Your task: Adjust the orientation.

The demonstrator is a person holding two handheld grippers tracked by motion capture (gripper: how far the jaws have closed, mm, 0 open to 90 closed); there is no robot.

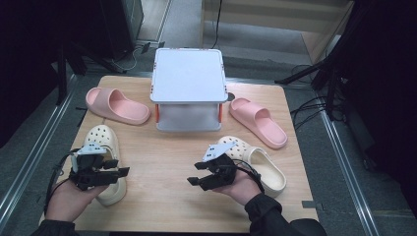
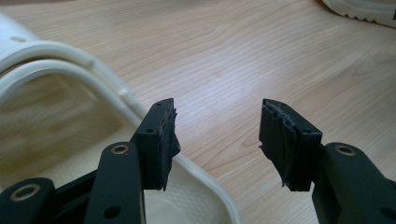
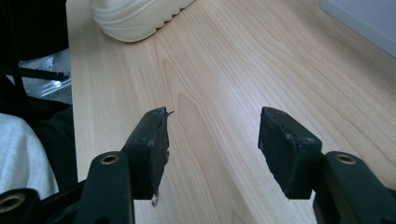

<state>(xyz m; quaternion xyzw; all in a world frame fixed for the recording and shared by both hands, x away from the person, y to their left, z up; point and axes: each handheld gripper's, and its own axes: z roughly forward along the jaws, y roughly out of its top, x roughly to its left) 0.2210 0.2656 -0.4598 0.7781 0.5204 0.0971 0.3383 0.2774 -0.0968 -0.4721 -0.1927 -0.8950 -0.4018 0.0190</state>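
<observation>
Two cream clogs, foam-soft and perforated, sit low in the high view: the left clog (image 1: 105,164) under the left gripper (image 1: 123,172), the right clog (image 1: 258,164) beside the right gripper (image 1: 193,173). Both grippers stand wide apart, clamping nothing; bare pale wood table (image 1: 162,162) lies open between them. No writing readable. Smooth pink slides (image 1: 117,104) flank a boxy white container (image 1: 188,88) at upper centre.

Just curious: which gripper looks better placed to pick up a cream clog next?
Probably left. The left gripper hangs open right over its cream clog; the right gripper points at bare table.
</observation>
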